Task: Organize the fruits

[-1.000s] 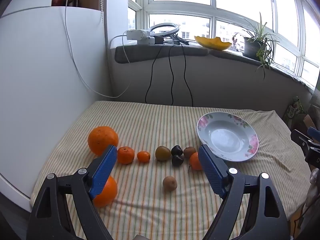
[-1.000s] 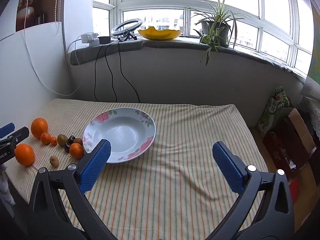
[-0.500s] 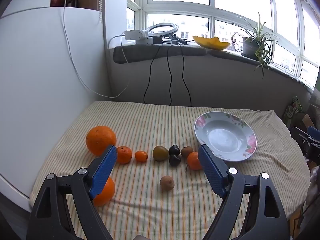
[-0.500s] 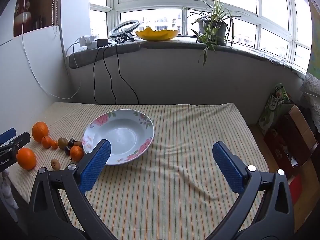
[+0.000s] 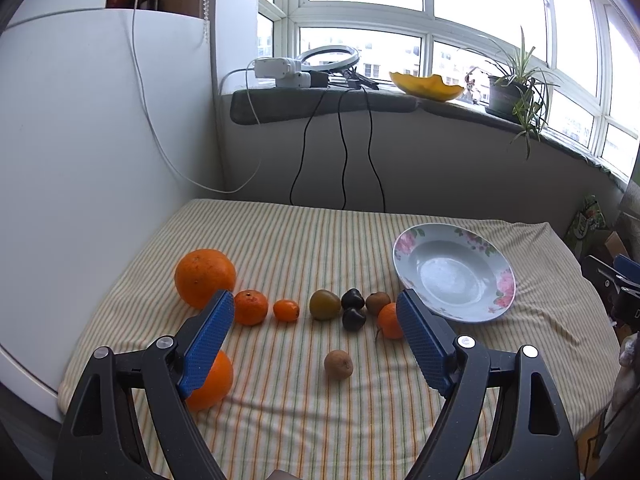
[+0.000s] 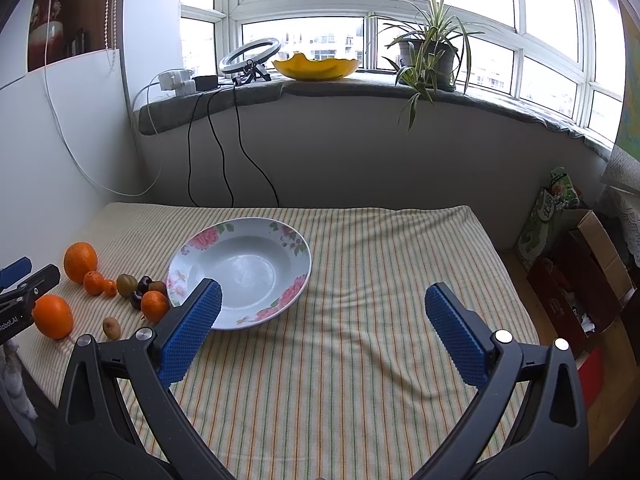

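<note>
My left gripper [image 5: 314, 312] gapes empty; left of the plate [image 5: 404, 276], the kiwi [image 5: 338, 365] (soft, light) wants gentle mid-body pinching.

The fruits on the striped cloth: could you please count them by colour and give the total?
Orange: 5, from the largest orange to the smallest
Green-brown: 1
Dark, nearly black: 2
Brown: 2
Total: 10 fruits, none in the floral plate yet.

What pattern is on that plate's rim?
Pink roses with green leaves on the white plate; clearest in the right wrist view.
</note>
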`<state>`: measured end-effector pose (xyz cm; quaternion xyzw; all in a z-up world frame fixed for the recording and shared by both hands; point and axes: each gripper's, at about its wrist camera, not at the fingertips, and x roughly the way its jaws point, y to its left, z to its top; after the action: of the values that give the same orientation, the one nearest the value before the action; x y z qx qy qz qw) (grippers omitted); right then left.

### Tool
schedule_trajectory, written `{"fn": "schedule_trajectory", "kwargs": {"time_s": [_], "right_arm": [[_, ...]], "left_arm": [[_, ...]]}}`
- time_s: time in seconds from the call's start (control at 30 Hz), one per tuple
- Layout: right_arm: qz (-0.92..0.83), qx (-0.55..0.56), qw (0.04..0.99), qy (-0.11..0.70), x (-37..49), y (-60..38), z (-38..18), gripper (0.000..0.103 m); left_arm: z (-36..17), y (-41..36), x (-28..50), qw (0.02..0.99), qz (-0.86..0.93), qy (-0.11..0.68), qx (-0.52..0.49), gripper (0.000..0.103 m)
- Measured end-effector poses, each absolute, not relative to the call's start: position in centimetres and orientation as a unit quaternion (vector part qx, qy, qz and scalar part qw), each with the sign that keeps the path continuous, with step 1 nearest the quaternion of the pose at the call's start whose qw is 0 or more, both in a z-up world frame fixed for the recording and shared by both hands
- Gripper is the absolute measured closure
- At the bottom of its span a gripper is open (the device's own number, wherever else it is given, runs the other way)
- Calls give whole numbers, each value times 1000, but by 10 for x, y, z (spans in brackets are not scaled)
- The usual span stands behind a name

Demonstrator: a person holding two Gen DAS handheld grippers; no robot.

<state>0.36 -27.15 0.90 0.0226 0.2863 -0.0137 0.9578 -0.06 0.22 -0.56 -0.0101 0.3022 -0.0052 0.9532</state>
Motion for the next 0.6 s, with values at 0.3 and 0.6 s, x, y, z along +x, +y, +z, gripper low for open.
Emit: {"fn": "schedule_trajectory", "kwargs": {"time_s": [0.3,0.6], "right_arm": [[-14,22,958,286,4,-271,9,0],[-14,22,957,288,4,-271,9,0]], "left_arm": [[-6,2,-1,953,-6,303,-10,20],[-6,2,-1,953,-6,303,-11,20]]}}
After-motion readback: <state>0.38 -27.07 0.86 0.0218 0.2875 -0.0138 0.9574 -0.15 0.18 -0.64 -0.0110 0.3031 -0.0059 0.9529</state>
